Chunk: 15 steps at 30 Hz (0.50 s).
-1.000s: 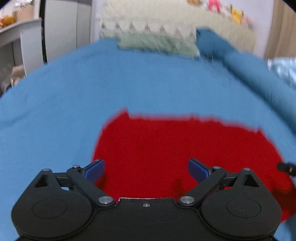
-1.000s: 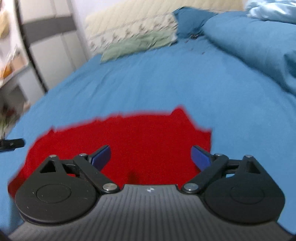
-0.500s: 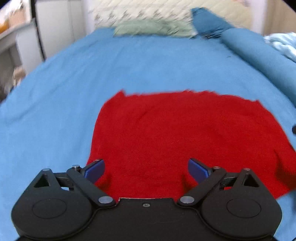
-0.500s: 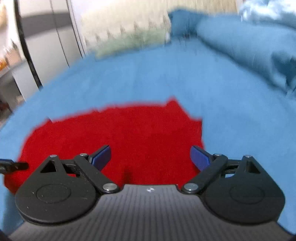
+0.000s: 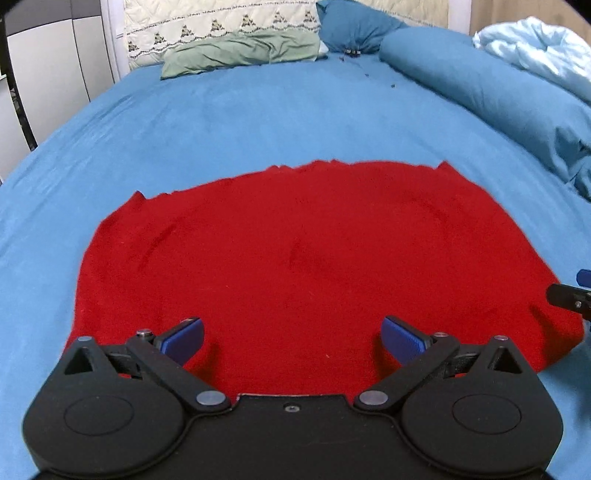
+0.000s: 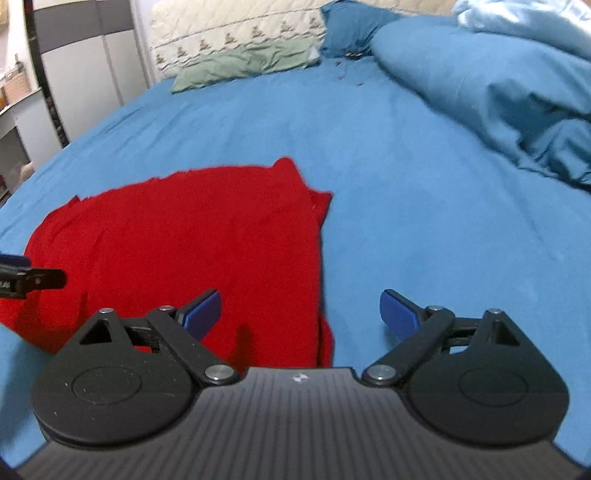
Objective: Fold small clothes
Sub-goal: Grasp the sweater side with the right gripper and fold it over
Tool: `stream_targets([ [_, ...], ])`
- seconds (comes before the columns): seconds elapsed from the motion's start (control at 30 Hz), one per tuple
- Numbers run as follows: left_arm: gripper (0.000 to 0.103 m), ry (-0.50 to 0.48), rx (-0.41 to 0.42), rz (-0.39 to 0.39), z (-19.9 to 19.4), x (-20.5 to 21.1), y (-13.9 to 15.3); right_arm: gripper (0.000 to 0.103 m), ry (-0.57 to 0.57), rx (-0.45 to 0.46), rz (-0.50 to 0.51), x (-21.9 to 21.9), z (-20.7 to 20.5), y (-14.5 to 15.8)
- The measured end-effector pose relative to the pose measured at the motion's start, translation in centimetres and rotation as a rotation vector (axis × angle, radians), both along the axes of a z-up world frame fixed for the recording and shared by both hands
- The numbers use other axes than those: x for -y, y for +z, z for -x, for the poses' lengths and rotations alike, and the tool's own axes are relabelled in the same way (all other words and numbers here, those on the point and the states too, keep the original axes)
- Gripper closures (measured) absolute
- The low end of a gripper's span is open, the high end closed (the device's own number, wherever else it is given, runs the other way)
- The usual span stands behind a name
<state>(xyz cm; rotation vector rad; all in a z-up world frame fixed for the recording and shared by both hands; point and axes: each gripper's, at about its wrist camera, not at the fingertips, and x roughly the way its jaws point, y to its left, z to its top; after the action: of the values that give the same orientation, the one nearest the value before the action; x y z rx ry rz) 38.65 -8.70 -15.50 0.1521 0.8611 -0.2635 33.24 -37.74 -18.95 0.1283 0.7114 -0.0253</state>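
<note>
A red cloth (image 5: 303,251) lies spread flat on the blue bedsheet (image 5: 258,110); it also shows in the right wrist view (image 6: 184,236). My left gripper (image 5: 291,338) is open and empty over the cloth's near edge. My right gripper (image 6: 301,312) is open and empty over the cloth's right edge, its left finger above the cloth and its right finger above the sheet. The right gripper's tip shows at the right edge of the left wrist view (image 5: 570,297). The left gripper's tip shows at the left edge of the right wrist view (image 6: 29,278).
A green pillow (image 5: 240,51) and a cream quilted headboard cover (image 5: 221,22) lie at the far end of the bed. A rolled blue duvet (image 5: 491,92) runs along the right side. White cabinets (image 5: 48,74) stand to the left.
Both grippers have pulled back and risen, so more of the cloth shows. The right gripper has shifted right, to the cloth's right edge. Both stayed open.
</note>
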Motion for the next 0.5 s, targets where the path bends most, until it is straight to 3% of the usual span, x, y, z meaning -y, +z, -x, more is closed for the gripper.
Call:
stream_targets([
  [0.07, 0.000, -0.007, -0.004, -0.010, 0.1, 0.6, -0.4, 0.000, 0.017, -0.008, 0.002, 0.0, -0.7, -0.8],
  [0.17, 0.000, -0.006, -0.019, -0.011, -0.5, 1.1, -1.1, 0.018, 0.041, -0.040, -0.033, -0.2, -2.1, -2.1],
  [0.27, 0.000, 0.003, -0.034, -0.004, -0.6, 1.3, -1.3, 0.022, 0.050, -0.041, -0.032, -0.9, -2.3, -2.9],
  [0.37, 0.000, 0.008, -0.037, -0.005, -1.4, 1.7, -1.8, 0.037, 0.067, -0.034, -0.062, -1.2, -2.2, -3.1],
  [0.4, 0.000, 0.010, -0.041, -0.010, -1.7, 1.9, -2.0, 0.051, 0.067, -0.036, -0.068, -1.1, -2.2, -3.0],
  [0.5, 0.000, 0.031, -0.082, -0.008, -2.6, 1.9, -2.9, 0.070, 0.060, -0.059, -0.140, -0.3, -2.6, -2.5],
])
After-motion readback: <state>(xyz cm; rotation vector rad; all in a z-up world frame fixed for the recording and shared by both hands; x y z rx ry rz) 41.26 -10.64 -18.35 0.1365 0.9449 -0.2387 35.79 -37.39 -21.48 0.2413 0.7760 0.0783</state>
